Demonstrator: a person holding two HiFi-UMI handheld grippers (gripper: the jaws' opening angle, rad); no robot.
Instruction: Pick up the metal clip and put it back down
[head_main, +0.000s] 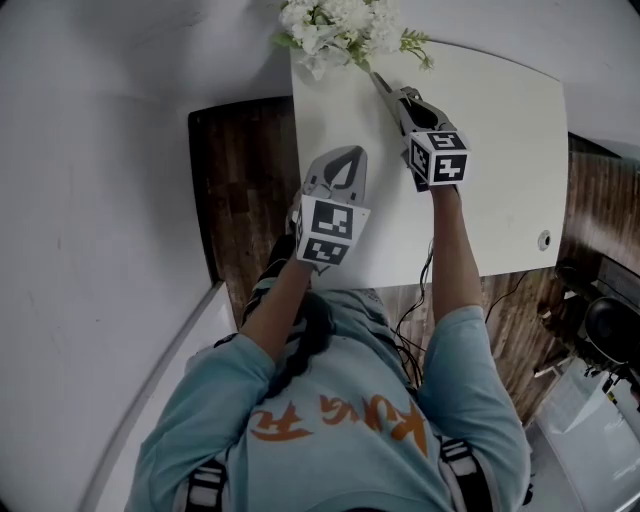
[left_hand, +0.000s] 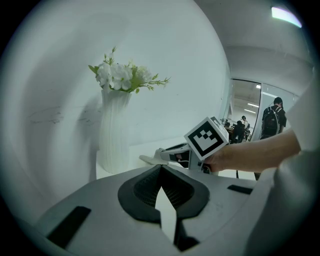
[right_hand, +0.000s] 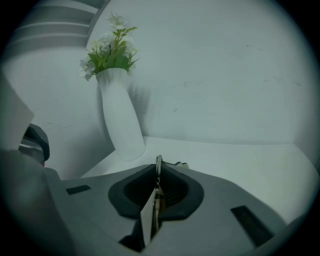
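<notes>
My right hand-held gripper (right_hand: 160, 175) is hiding most of the metal clip (right_hand: 158, 162), only a thin edge showing; the head view's top edge is cropping the flowers (head_main: 335, 25)

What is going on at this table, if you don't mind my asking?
A person holds a two-jaw gripper in each hand over a white table. The right gripper is shut on a thin metal clip near a white vase of flowers. The left gripper hangs beside it, jaws together with nothing between them. Whether the clip is off the table yet I cannot tell.
</notes>
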